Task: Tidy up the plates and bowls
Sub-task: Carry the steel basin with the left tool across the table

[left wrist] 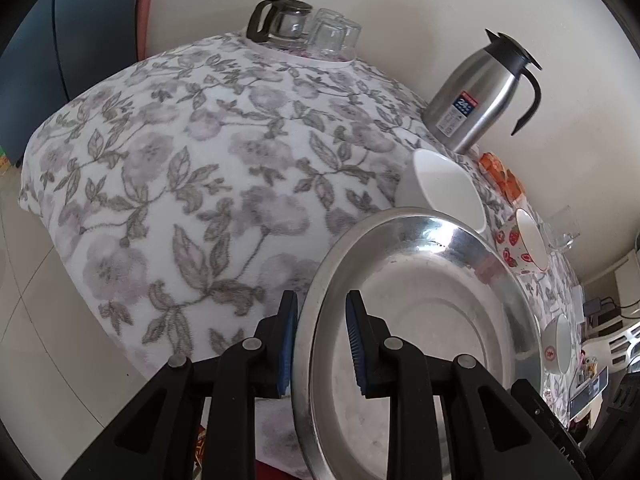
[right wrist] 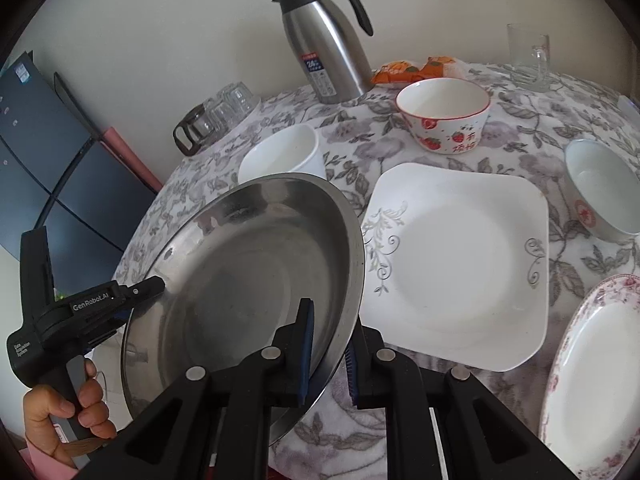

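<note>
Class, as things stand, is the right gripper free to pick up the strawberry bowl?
Probably not yet: the right gripper is shut on the steel plate, shared with the left gripper. The strawberry bowl itself stands unobstructed.

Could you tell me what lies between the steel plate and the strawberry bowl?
Only bare flowered tablecloth between steel plate and strawberry bowl, seen from the right wrist.

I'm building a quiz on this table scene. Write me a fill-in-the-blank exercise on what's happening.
1. Both grippers, left and right, grip the rim of the ____ plate.
2. The square white plate lies ____ on the tablecloth.
3. The bowl in front of the steel jug is printed with ____.

Missing words: steel; flat; strawberries
</note>
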A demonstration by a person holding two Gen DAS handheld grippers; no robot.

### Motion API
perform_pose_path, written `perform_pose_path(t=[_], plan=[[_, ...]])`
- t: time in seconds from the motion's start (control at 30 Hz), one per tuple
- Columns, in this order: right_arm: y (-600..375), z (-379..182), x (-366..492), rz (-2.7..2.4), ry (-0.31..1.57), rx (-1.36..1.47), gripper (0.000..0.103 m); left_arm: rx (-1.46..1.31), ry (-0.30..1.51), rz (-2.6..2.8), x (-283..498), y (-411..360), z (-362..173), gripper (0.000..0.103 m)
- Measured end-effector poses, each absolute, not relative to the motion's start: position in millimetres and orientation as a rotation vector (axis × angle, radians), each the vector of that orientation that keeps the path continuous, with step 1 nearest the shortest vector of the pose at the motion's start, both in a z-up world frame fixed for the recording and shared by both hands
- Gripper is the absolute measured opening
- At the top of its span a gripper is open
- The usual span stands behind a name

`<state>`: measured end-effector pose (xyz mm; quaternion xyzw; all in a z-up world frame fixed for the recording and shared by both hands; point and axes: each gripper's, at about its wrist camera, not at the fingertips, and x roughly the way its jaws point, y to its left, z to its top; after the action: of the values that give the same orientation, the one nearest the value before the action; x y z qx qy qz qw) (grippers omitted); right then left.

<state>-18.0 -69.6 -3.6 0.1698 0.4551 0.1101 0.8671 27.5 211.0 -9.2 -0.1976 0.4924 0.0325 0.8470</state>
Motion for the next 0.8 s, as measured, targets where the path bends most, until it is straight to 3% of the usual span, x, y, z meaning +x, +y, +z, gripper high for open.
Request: perform_pose_path(t=[0.43, 0.8], plan=[[-131.6, 7.9, -29.4, 0.156, 0.869, 0.488, 0.015, -0.293, 1.008, 0.025, 39.9, 141.7, 28.6, 0.025], [-181.9, 3.4, -32.5, 0.024, 0.827, 0.523, 0.015, -0.246, 1.042, -0.032, 62.0, 78.2, 26.5, 0.025]])
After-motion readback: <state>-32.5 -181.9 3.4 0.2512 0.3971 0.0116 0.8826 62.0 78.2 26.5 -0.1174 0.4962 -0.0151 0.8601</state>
